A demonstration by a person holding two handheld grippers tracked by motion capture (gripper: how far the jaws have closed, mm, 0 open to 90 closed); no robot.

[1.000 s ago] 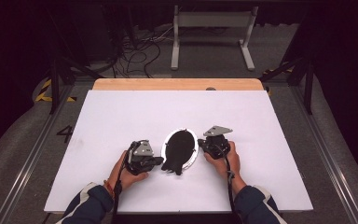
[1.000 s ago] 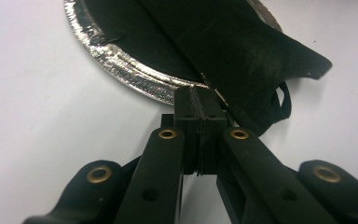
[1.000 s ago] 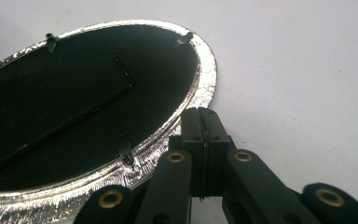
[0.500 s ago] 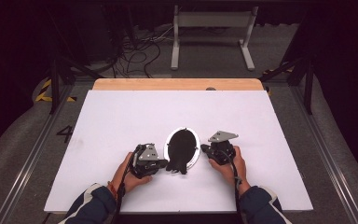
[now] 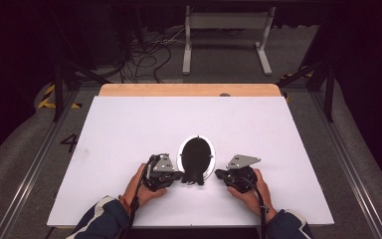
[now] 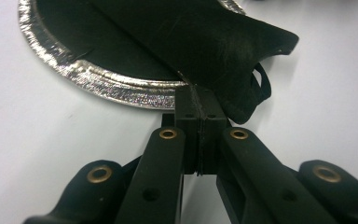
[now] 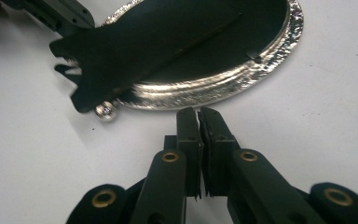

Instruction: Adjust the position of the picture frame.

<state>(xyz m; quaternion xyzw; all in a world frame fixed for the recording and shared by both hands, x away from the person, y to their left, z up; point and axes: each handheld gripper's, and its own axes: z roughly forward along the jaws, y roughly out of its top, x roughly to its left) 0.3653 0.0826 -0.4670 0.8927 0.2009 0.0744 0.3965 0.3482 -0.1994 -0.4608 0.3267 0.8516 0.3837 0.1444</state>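
Note:
An oval silver rim with black fabric over it lies on the white table, near its front edge. My left gripper is shut on the fabric's lower left edge. In the left gripper view its jaws meet at a crease in the raised fabric, just over the silver rim. My right gripper is shut with nothing in it, a little right of the rim. In the right gripper view its tips stop short of the silver rim. A small silver ball hangs at the fabric's corner.
A wooden strip borders the table's far edge. Beyond it are cables and a grey metal stand on the floor. Metal rails run along both sides of the table.
My right gripper has drawn back from the rim, toward the person and to the right. The left gripper has stayed at the fabric's edge.

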